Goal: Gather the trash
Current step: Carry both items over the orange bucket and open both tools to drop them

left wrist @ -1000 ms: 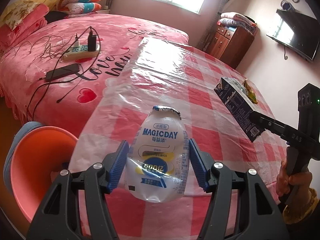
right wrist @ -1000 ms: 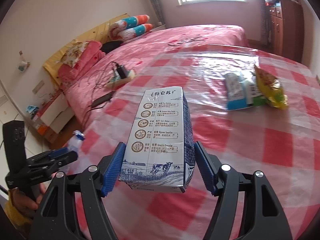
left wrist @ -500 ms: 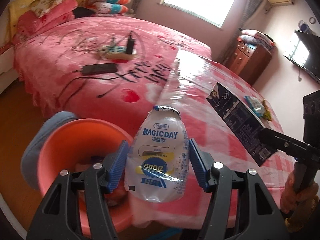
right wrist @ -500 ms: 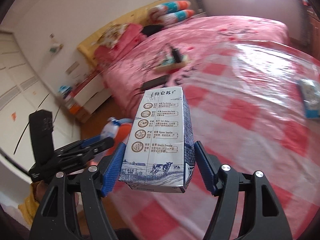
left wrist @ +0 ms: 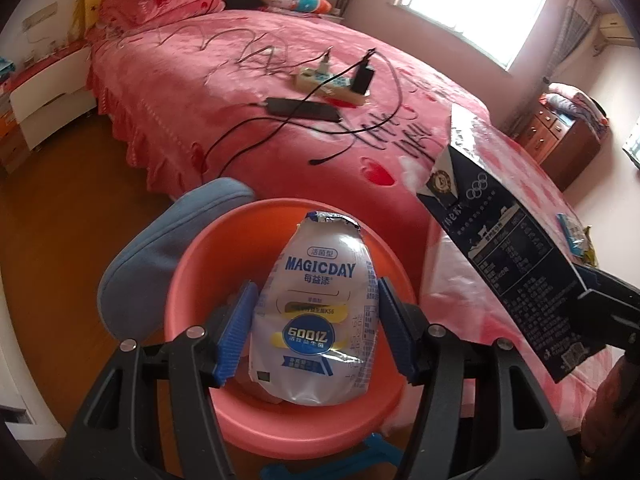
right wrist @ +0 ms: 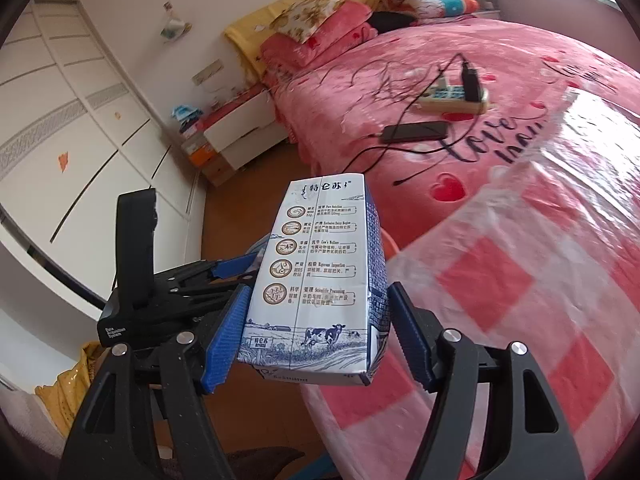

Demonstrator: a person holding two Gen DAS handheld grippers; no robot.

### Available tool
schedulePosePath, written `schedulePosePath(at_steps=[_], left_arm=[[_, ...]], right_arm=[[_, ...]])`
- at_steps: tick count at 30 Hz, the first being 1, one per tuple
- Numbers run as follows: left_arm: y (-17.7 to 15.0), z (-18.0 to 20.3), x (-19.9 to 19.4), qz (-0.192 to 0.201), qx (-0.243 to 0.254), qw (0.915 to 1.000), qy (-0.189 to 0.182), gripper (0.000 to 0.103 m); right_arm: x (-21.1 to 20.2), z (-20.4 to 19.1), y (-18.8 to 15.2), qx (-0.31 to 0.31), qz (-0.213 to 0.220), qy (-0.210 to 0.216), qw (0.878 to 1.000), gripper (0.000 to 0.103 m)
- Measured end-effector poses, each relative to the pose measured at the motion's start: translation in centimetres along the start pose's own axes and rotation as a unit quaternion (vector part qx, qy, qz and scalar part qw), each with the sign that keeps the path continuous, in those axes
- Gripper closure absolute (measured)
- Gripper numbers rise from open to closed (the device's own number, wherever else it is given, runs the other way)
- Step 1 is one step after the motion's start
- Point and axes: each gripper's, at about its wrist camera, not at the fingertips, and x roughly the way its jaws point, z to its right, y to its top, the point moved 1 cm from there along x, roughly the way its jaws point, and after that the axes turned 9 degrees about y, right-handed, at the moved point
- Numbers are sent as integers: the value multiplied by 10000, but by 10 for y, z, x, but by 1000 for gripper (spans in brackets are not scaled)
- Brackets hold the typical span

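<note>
Bottle (left wrist: 316,312): white plastic, MAGICDAY label, foil cap torn open; centre of left wrist view, pinched at mid-body between blue pads of left gripper (left wrist: 314,328), hanging over basin (left wrist: 192,264). Judged empty and light, thin-walled, glossy and liable to slip or dent; best held across the widest part, as now. Carton (right wrist: 320,280): white and dark-blue milk box with cow print; centre of right wrist view, clamped across its lower half by right gripper (right wrist: 316,336), also seen at right edge of left wrist view. Judged light, stiff along edges, faces crushable; flat sides offer a sure grip. Basin: salmon-red plastic, round, lower centre of left wrist view, directly behind bottle; contents largely hidden. Cushion (left wrist: 160,240): blue-grey, left of basin, touching its rim. Cloth (right wrist: 520,300): pink check under clear plastic sheet, lower right of right wrist view; smooth, probably slick. Wrappers (left wrist: 576,236): small, blue and yellow, far right of left wrist view, on cloth. Bed (left wrist: 200,92): pink cover, upper centre; power strip (left wrist: 332,82), phone (left wrist: 304,108) and loose cables on top. Floor (left wrist: 60,220): brown wood, left. Window (left wrist: 472,0): upper right, bright. Wardrobe (right wrist: 60,120): white, left of right wrist view.
</note>
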Motion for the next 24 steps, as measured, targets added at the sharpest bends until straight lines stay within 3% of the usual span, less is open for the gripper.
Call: schedulePosePath(at_steps=[5, 7, 12, 24], left_arm=[[-4, -13, 11, -127, -111, 9997, 201, 41], [-5, -20, 17, -235, -195, 9991, 293, 38], [-7, -31, 23, -316, -281, 9975, 557, 32], [-2, -23, 19, -224, -249, 9983, 474, 32]], right_arm=[[18, -7, 5, -191, -61, -112, 9997, 31], [26, -6, 6, -172, -64, -109, 9998, 21], [19, 2, 1, 2, 120, -157, 9998, 14], [-15, 38, -16, 355, 390, -572, 9970, 14]])
